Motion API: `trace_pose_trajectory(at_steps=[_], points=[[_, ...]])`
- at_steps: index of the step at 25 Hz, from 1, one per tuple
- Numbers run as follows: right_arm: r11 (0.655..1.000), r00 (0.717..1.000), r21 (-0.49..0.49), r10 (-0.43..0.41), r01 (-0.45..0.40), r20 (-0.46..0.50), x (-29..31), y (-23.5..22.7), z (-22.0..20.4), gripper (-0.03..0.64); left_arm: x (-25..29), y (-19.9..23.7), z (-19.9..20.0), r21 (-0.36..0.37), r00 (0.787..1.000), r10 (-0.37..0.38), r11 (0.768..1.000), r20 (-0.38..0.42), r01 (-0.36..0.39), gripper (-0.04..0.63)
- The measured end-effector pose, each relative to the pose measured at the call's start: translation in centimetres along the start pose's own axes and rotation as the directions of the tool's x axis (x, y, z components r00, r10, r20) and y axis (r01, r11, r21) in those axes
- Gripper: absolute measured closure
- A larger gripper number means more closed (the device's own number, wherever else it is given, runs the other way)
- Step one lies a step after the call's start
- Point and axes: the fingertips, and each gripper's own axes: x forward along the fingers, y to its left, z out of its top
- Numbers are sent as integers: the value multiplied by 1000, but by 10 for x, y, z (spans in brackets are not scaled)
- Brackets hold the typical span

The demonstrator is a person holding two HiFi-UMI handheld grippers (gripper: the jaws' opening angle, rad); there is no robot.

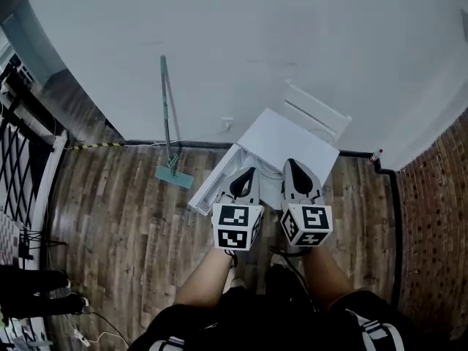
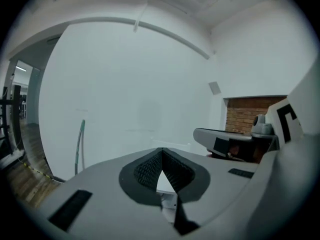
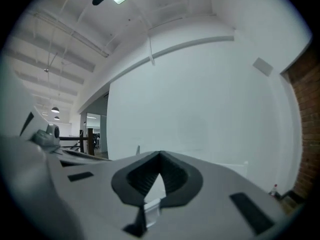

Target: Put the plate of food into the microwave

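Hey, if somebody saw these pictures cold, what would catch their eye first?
First, the left gripper and right gripper, side by side at the centre of the head view, jaws shut and empty, each with a black-and-white marker cube. Just beyond them a white box-shaped unit stands against the pale wall. To its left, a green-handled mop leans on that wall above the wood floor.

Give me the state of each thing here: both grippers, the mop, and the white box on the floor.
Left gripper: shut, nothing between the jaws.
Right gripper: shut, nothing between the jaws.
Mop: upright, leaning on the wall, head on the floor.
White box: on the floor against the wall; its front panel looks swung open, though I cannot be sure.
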Motion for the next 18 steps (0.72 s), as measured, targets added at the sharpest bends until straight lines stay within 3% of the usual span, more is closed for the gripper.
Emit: trace_pose_trajectory(at_steps=[5, 18], points=[[999, 1000, -44, 22, -22, -7, -40, 33, 54, 609, -51, -16, 57, -11, 998, -44, 999, 51, 45, 597], [1000, 999, -18, -21, 21, 26, -79, 63, 60, 609, -90, -29, 64, 5, 990, -127, 992, 55, 127, 597]])
